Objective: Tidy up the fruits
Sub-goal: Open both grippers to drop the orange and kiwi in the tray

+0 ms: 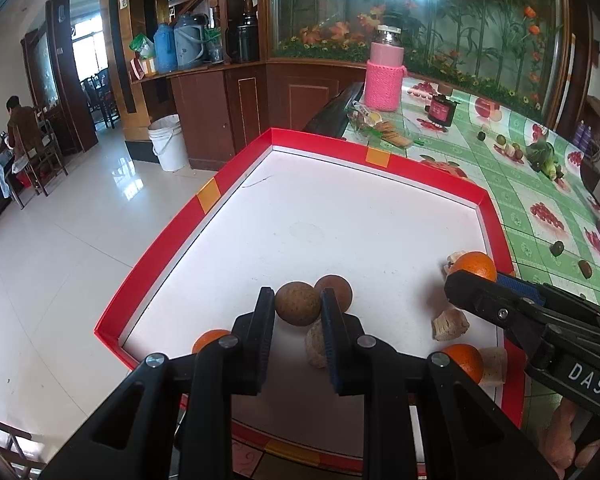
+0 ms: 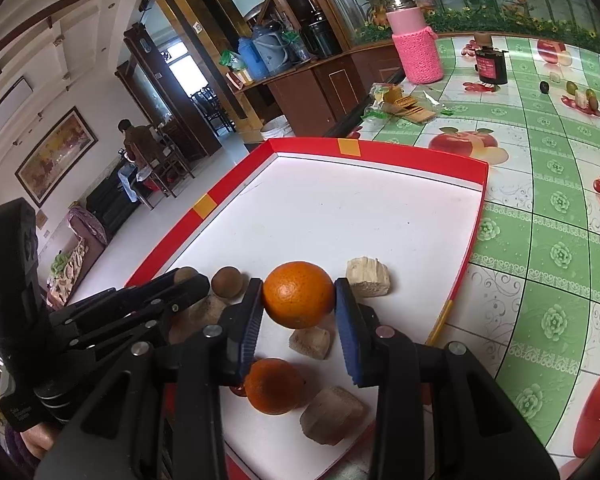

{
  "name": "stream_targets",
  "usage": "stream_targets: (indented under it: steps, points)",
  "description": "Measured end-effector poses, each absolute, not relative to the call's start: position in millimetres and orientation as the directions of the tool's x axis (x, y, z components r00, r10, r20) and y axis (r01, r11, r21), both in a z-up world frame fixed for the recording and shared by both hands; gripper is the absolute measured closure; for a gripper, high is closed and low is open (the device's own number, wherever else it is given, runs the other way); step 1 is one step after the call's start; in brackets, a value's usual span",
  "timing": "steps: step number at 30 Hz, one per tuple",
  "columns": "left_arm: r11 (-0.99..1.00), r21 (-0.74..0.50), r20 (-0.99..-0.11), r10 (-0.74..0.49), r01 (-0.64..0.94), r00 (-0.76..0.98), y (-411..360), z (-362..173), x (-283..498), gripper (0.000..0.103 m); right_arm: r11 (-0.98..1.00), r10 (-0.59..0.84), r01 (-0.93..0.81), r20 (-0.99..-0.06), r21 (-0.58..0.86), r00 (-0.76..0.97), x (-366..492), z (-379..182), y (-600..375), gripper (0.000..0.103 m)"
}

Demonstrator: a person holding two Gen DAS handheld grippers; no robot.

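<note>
A red-rimmed tray [image 1: 160, 248] with a white floor lies on the table. My left gripper [image 1: 297, 296] is shut on a brown round fruit [image 1: 298, 308] near the tray's front. A second brown fruit [image 1: 335, 290] sits just behind it. My right gripper [image 2: 298, 286] is shut on an orange [image 2: 298, 294], also seen at the right of the left wrist view as the orange [image 1: 473, 266]. Two more oranges [image 1: 465, 360] [image 1: 210, 340] and several beige chunks [image 1: 449, 324] rest on the tray floor. The left gripper [image 2: 184, 280] shows at the left of the right wrist view.
On the green fruit-print tablecloth [image 2: 539, 220] behind the tray stand a pink knitted bottle [image 1: 383, 80], a dark jar [image 1: 441, 110], a cracker packet [image 1: 379, 124] and small loose fruits [image 1: 503, 144]. The tray's left side overhangs a tiled floor [image 1: 60, 260]. A person [image 1: 20, 128] sits far off.
</note>
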State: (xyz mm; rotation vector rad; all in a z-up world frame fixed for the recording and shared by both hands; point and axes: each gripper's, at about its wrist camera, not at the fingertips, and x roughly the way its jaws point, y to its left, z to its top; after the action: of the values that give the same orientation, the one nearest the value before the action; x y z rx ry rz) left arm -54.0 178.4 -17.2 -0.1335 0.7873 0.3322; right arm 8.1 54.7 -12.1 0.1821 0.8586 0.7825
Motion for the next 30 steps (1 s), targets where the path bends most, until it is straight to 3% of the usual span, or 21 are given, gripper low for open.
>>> stream_targets:
  steps: [30]
  points:
    - [0.942,0.021,-0.704,0.252,-0.334,0.664,168.1,-13.3,-37.9,0.079,0.751,0.645,-0.483,-0.658,0.451,0.389,13.0,-20.3,48.5,0.065]
